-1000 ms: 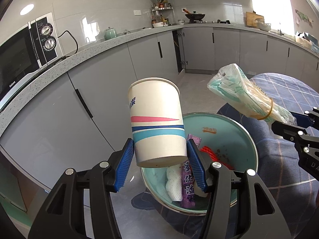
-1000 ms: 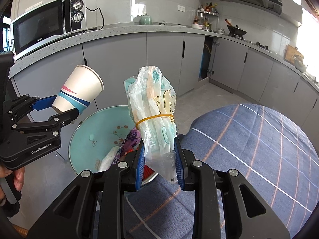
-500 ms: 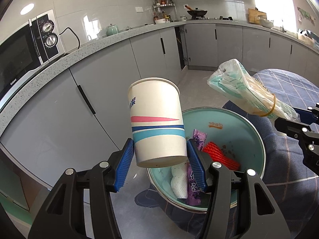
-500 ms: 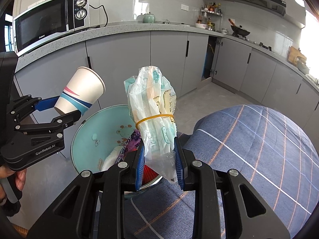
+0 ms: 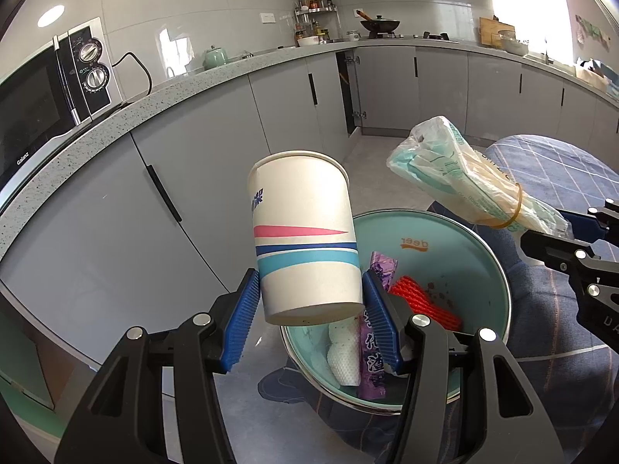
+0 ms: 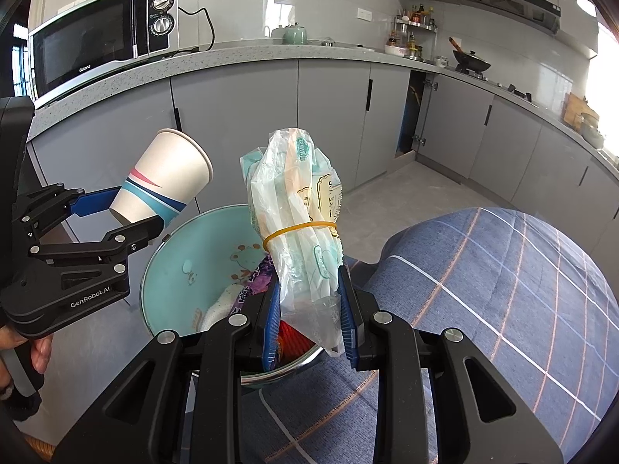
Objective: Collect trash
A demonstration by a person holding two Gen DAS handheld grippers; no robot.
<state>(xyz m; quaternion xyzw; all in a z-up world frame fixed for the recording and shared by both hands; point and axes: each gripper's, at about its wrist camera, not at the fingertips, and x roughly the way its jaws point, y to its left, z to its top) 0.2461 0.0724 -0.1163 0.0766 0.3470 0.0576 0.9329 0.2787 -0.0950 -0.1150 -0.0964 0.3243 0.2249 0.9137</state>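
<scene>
My left gripper [image 5: 309, 309] is shut on a white paper cup [image 5: 303, 232] with pink and blue stripes, held upright above the near left rim of a teal basin [image 5: 456, 232]. The basin holds a purple wrapper [image 5: 373, 352], red netting [image 5: 425, 303] and white tissue [image 5: 342, 352]. My right gripper [image 6: 309, 317] is shut on a clear plastic bag [image 6: 298, 212] bound with a yellow rubber band, held over the basin's right side [image 6: 185, 255]. The cup [image 6: 162, 181] and the left gripper [image 6: 116, 216] also show in the right wrist view.
Grey kitchen cabinets [image 5: 232, 123] and a speckled counter with a microwave [image 6: 96, 42] run behind. The basin sits at the edge of a blue plaid cloth [image 6: 503, 290]. Grey floor [image 6: 406, 189] lies beyond.
Both grippers have shifted slightly over the basin, keeping their loads. The basin sits a little more to the right in the left wrist view.
</scene>
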